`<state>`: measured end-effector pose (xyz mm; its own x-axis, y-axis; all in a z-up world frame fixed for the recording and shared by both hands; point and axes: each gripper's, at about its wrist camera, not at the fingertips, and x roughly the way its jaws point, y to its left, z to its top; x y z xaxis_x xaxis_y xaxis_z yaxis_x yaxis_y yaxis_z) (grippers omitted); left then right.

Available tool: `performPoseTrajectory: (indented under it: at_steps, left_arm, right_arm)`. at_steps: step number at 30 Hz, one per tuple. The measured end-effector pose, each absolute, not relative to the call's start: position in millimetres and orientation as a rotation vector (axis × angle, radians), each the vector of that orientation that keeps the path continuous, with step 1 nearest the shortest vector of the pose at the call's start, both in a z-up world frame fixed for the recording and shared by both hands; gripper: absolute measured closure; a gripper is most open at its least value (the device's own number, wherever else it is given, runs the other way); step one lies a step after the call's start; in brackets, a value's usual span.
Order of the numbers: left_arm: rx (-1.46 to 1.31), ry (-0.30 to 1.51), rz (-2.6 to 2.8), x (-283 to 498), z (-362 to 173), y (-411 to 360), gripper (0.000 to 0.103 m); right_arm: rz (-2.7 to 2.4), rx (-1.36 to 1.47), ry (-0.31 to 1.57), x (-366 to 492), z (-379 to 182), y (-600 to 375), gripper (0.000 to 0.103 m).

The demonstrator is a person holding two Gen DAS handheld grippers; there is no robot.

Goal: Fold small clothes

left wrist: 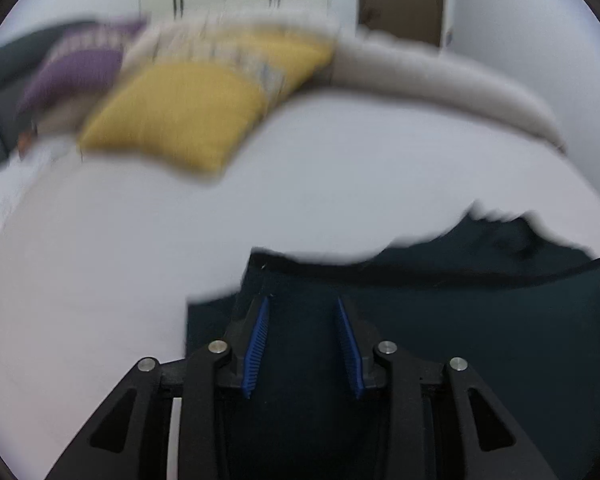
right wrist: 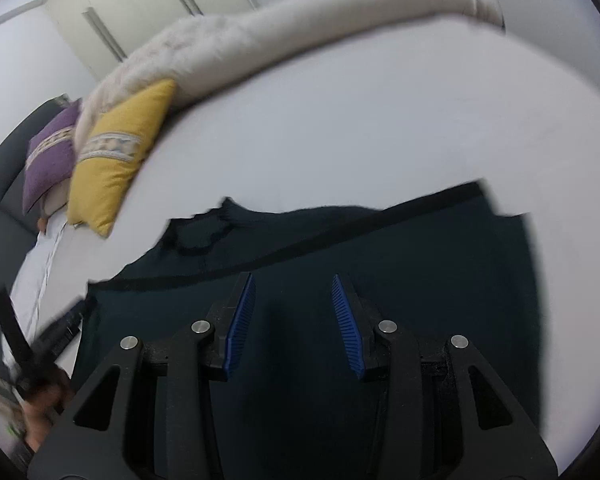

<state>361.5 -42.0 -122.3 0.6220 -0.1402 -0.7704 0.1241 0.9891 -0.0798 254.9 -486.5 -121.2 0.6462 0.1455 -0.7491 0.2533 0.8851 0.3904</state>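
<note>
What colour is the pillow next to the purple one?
Yellow pillow with a patterned band, clearest in the right wrist view.

Bed (right wrist: 340,120) with a plain white sheet is carrying everything. A dark navy garment (right wrist: 380,248) is lying spread flat on the near part of the sheet, a black band running across it. A yellow cushion (right wrist: 116,160) and a purple cushion (right wrist: 48,164) are resting side by side at the far left corner — touching. A cream fluffy blanket (right wrist: 300,28) is lying along the far edge.
</note>
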Motion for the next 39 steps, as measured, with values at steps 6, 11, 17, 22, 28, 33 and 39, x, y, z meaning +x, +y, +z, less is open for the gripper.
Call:
performPoseTrajectory:
  at_steps: [6,11,17,22,28,33,39]
  left_arm:
    - [-0.159,0.853,-0.234,362,-128,-22,0.063]
    - [-0.216,0.857,-0.263,365,-130,-13,0.063]
    - [-0.206,0.88,-0.229,335,-106,-10,0.064]
    - [-0.079,0.813,-0.328,251,-83,-38,0.052]
    - [-0.088,0.886,-0.313,238,-119,-15,0.055]
    - [-0.108,0.887,-0.326,235,-123,-7,0.055]
    - [-0.097,0.885,-0.326,235,-126,-10,0.055]
  right_arm:
    - [-0.073,0.716,0.738,250,-151,-558,0.089]
    - [-0.269,0.783,0.675,219,-151,-608,0.1]
    - [-0.26,0.696,0.643,163,-95,-581,0.066]
    - [0.122,0.57,0.752,132,-98,-465,0.055]
    - [0.147,0.591,0.816,113,-156,-440,0.074]
    - [-0.087,0.684,0.748,87,-152,-509,0.076]
    - [-0.281,0.72,0.672,45,-121,-524,0.065]
